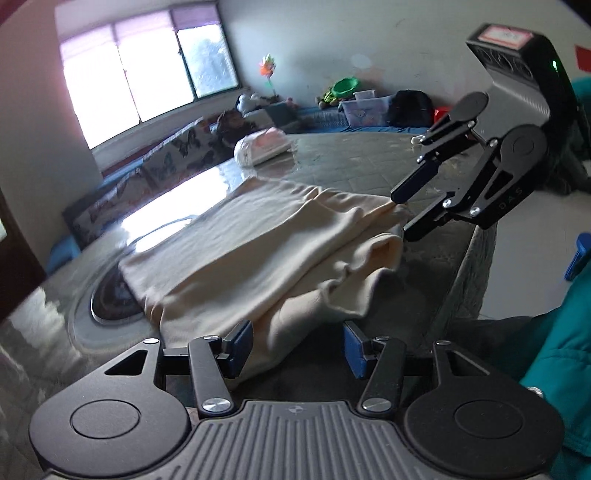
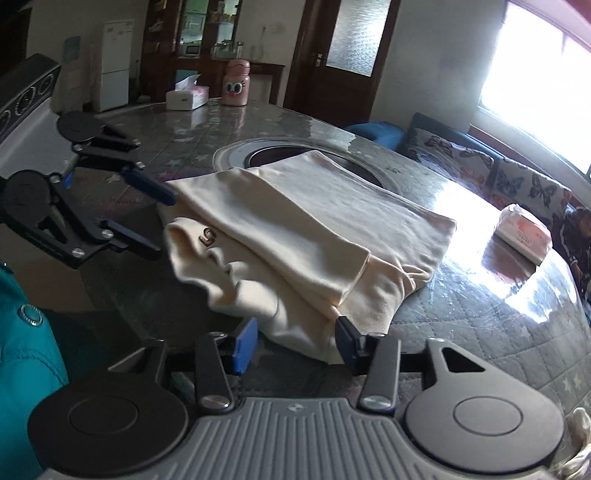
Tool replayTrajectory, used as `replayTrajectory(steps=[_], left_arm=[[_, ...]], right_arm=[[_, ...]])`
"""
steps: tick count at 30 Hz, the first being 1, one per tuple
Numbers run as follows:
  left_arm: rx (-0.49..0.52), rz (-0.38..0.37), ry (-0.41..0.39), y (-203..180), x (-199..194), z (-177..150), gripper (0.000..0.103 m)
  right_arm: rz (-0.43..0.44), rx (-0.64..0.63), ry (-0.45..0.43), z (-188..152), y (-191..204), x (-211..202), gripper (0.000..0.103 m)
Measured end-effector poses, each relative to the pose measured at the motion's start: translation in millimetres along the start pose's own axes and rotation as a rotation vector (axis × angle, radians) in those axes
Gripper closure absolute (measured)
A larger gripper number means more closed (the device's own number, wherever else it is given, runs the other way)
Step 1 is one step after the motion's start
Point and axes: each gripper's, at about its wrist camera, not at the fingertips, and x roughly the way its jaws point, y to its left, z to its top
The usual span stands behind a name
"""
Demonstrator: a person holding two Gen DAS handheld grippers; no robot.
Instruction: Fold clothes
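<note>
A soft cream garment [image 2: 306, 236], folded in layers, is draped over the near edge of a glossy quilted-pattern table [image 2: 480, 332]. Its hanging corners are flanked by the spread left gripper [image 1: 297, 347] and spread right gripper [image 2: 295, 345]. A window [image 1: 147, 70] is seen behind.

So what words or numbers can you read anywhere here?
"DAS": on the right gripper, on its arm.
"5": or maybe an S, on the cream garment.
Red-bordered label atop that gripper: blurred.
Tissue box print: too small.
</note>
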Motion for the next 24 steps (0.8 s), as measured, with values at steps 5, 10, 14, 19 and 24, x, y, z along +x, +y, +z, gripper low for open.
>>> replayTrajectory(steps=[5, 10, 14, 19, 24], left_arm=[[0.032, 0.011, -0.034, -4.8, 9.5, 1.6, 0.068], [-0.020, 0.002, -0.059, 5.7, 11.5, 9.3, 0.094], [-0.111, -0.002, -0.085, 31.1, 14.3, 23.8, 0.094], [-0.176, -0.029, -0.085, 53.4, 27.7, 35.5, 0.094], [-0.174, -0.046, -0.065, 57.2, 30.5, 32.7, 0.089]], right_arm=[[-0.008, -0.041, 0.006, -3.9, 5.3, 2.4, 0.049], [-0.013, -0.107, -0.005, -6.6, 11.1, 5.2, 0.043], [-0.012, -0.133, -0.042, -2.0, 10.3, 11.5, 0.036], [-0.002, -0.131, -0.084, 8.6, 2.9, 33.0, 0.046], [0.044, -0.068, -0.077, 19.8, -11.9, 48.7, 0.074]])
